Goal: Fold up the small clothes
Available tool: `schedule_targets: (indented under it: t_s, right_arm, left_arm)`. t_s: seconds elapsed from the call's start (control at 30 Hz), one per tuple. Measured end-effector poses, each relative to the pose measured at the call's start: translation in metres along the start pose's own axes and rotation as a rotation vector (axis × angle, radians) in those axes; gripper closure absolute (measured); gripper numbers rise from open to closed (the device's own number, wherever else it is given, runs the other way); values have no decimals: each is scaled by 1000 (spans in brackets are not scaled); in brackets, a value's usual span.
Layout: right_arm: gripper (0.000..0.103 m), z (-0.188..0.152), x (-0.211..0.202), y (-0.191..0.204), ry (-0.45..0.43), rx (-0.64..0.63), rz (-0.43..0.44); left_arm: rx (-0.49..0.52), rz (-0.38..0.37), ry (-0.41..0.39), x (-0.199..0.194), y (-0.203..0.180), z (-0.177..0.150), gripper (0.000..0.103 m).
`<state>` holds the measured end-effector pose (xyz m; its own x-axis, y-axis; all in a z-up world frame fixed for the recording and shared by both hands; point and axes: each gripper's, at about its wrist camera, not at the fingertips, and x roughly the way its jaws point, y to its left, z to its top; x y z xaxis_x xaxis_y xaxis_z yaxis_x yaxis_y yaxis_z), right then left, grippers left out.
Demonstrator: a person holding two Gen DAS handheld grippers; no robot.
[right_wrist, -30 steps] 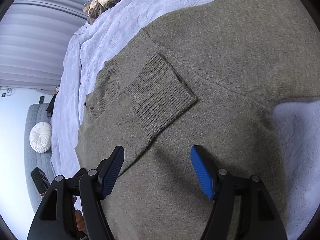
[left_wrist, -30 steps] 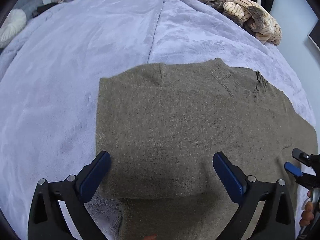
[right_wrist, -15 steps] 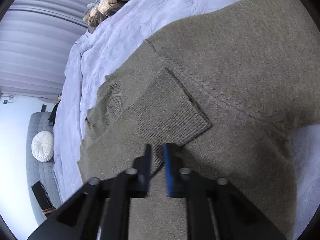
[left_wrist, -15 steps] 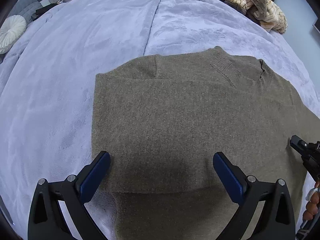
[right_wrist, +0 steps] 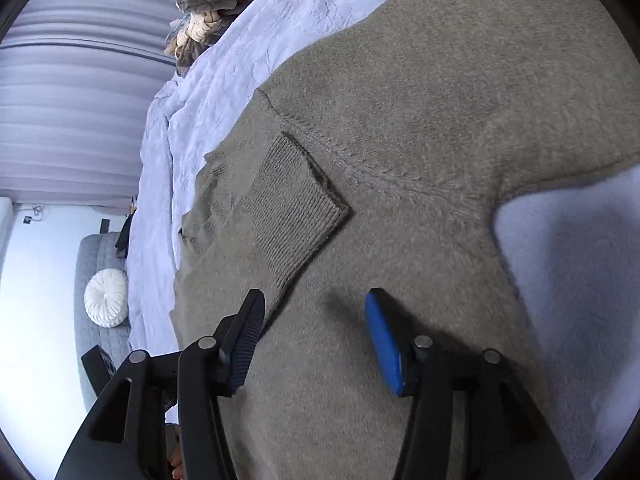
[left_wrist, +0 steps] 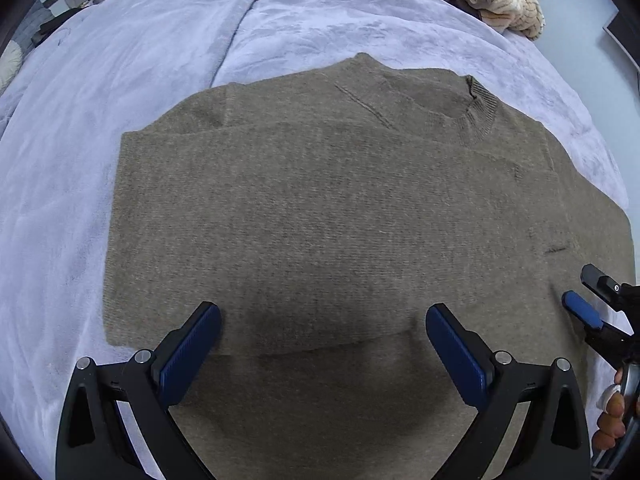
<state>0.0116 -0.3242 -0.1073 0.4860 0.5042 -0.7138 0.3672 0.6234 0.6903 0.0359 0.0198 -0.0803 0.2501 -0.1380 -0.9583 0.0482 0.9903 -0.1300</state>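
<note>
Two grippers hang over one olive-brown sweater (left_wrist: 328, 216) spread flat on a pale lilac blanket (left_wrist: 60, 184). At far left of the left wrist view, the blanket runs bare up to the sweater's straight folded edge. The left gripper (left_wrist: 322, 350) points steeply down at the near part of the sweater, its blue pads (left_wrist: 188, 354) spread wide with nothing pinched between them; a folded layer's edge crosses just beyond the fingertips. Further right sits the ribbed collar (left_wrist: 478, 118), and past it, at the far corner of the bed, a heap of cream and brown clothes (left_wrist: 492, 4). At the right edge the right gripper (left_wrist: 588, 300) reaches in above the sweater's side, with fingers of a hand (left_wrist: 610, 412) below it.

From the right wrist view, a round white cushion (right_wrist: 106, 298) lies on a grey sofa at far left, then blanket, then the sweater. A ribbed cuff (right_wrist: 294, 210) lies folded across the body. The right gripper's (right_wrist: 316, 332) jaws have just been opening and stand apart above the knit, gripping nothing, near the cuff's lower edge.
</note>
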Motion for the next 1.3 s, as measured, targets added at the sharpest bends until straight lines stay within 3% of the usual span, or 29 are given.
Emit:
schedule_targets:
  t_s: [0.17, 0.3, 0.43, 0.7, 0.9, 1.03, 1.1, 1.13, 1.3]
  right_arm:
    - [46, 1, -20, -16, -27, 31, 14]
    - [46, 7, -55, -34, -98, 38, -19]
    - [46, 21, -105, -70, -237, 106, -91]
    - [46, 36, -188, -153, -467, 373, -177]
    - [45, 48, -202, -193, -529, 494, -96]
    - [46, 54, -202, -197, -531, 510, -48]
    - [75, 61, -203, -196, -496, 500, -52]
    - [95, 63, -204, -195, -486, 487, -50]
    - [95, 74, -210, -156, -481, 305, -49]
  left_arm:
    - [58, 15, -6, -1, -34, -3, 0]
    - [110, 3, -6, 2, -65, -4, 0]
    - [156, -27, -1, 5, -101, -2, 0]
    - [209, -76, 8, 10, -155, -2, 0]
    - [203, -88, 10, 13, -179, 0, 0]
    - [196, -86, 5, 14, -188, -2, 0]
    - [191, -85, 2, 16, -191, -1, 0]
    - [185, -83, 0, 16, -191, -1, 0]
    - [145, -81, -15, 5, -164, -10, 0]
